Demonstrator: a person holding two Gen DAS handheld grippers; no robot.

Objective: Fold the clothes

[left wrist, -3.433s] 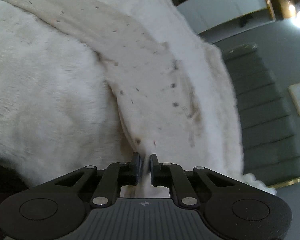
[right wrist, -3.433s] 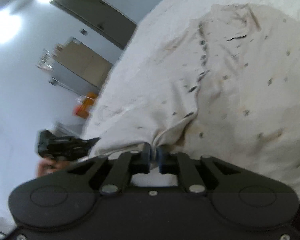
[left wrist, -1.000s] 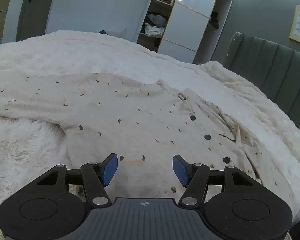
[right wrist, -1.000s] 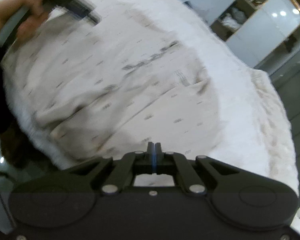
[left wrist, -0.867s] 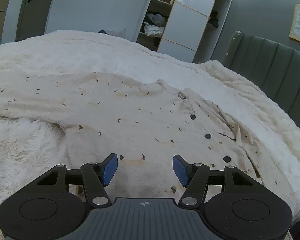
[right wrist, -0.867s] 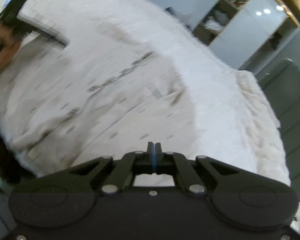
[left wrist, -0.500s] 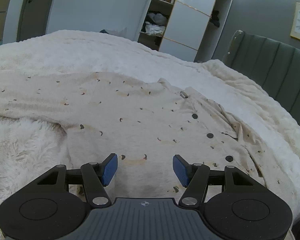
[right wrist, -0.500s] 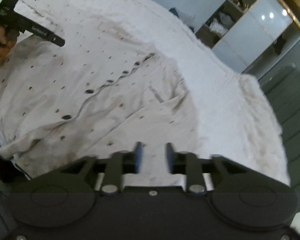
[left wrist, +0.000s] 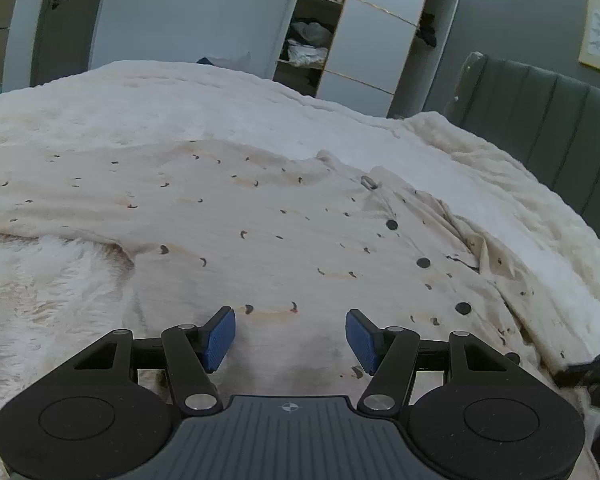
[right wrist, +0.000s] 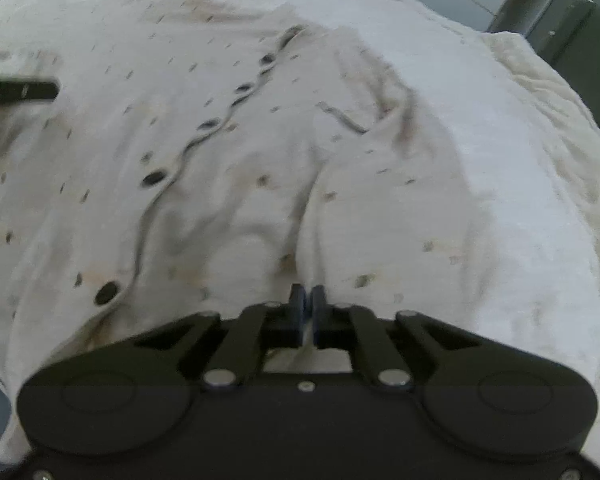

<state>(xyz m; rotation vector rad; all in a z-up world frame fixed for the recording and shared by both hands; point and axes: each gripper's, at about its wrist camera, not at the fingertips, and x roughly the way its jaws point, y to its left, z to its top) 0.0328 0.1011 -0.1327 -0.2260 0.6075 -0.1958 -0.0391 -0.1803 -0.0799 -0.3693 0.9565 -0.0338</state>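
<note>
Shirt [left wrist: 284, 248] spread front-up on the bed [left wrist: 148, 100], button row showing, presumably flattened for folding. Left gripper [left wrist: 290, 334] spread wide, poised above the hem, holding nothing. Right gripper [right wrist: 308, 310] pinched on a ridge of cloth near the hem, probably to draw that side over.

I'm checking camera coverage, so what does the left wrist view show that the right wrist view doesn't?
Left only: the open left gripper, the wardrobe and the door. Right only: the right gripper shut on a fold of the shirt. Both: the shirt with its dark buttons, spread on the blanket.
</note>
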